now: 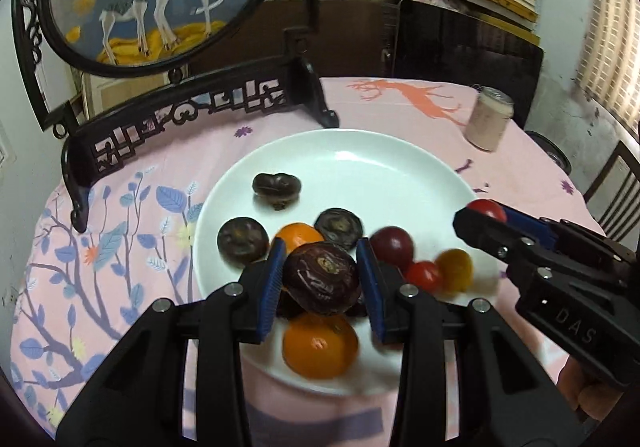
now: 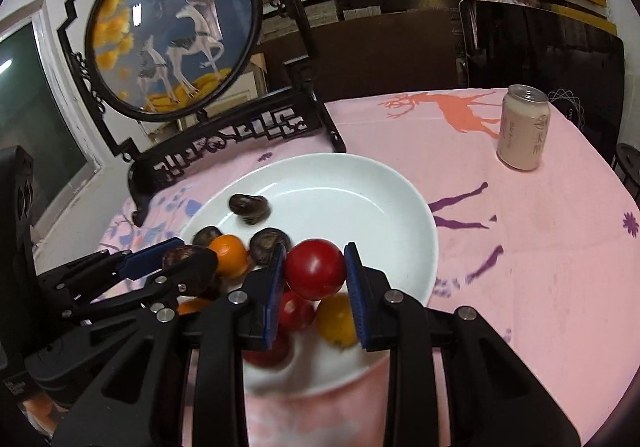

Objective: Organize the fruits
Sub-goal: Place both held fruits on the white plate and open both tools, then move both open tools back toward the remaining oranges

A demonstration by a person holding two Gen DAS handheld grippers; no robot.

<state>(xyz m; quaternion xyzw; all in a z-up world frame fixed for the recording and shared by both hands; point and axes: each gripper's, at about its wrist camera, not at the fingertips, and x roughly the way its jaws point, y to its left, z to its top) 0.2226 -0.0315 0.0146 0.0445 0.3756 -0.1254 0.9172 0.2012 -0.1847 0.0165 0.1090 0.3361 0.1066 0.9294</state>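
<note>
1. The left gripper (image 1: 320,279) has its jaws closed on a dark wrinkled fruit (image 1: 322,277), held above the near side of the white plate (image 1: 360,151).
2. The right gripper (image 2: 314,275) has its jaws clamped on a red tomato (image 2: 315,269), over the plate's near right part.
3. On the plate lie an orange fruit (image 1: 320,345), small red and yellow tomatoes, and more dark fruits.
4. Beyond the plate, on the pink tabletop (image 2: 540,247), stands a framed deer screen (image 2: 172,43); a can (image 2: 523,127) stands far right of the plate.
</note>
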